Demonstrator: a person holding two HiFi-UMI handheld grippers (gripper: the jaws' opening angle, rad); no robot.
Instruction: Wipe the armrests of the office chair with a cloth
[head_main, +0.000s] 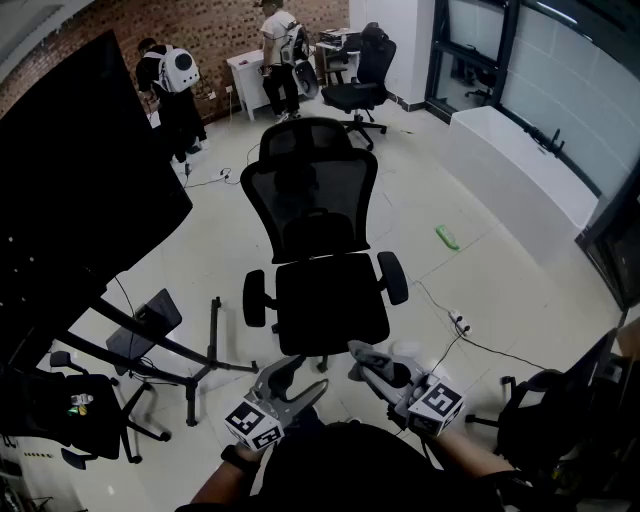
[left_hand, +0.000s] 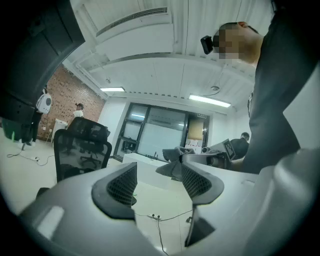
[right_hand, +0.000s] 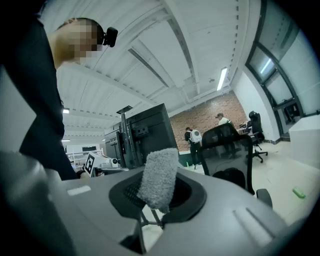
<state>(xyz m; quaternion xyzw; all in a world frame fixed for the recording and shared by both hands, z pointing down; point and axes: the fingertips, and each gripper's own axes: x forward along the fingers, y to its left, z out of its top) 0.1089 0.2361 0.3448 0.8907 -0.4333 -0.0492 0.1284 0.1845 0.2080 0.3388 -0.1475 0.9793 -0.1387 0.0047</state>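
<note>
The right gripper (right_hand: 160, 197) is nearest, its jaws pressed together on a grey cloth (right_hand: 159, 177) that sticks up between them. The left gripper (left_hand: 159, 176) is held near it, jaws spread with nothing between them. Ahead of both stands the black office chair (head_main: 320, 300), seat towards them and apart from both. One armrest (head_main: 255, 298) lies ahead of the left gripper, the other armrest (head_main: 393, 277) ahead of the right gripper. Beyond the right gripper, a power strip (head_main: 461, 322) and a small green object (head_main: 447, 237) lie on the floor.
</note>
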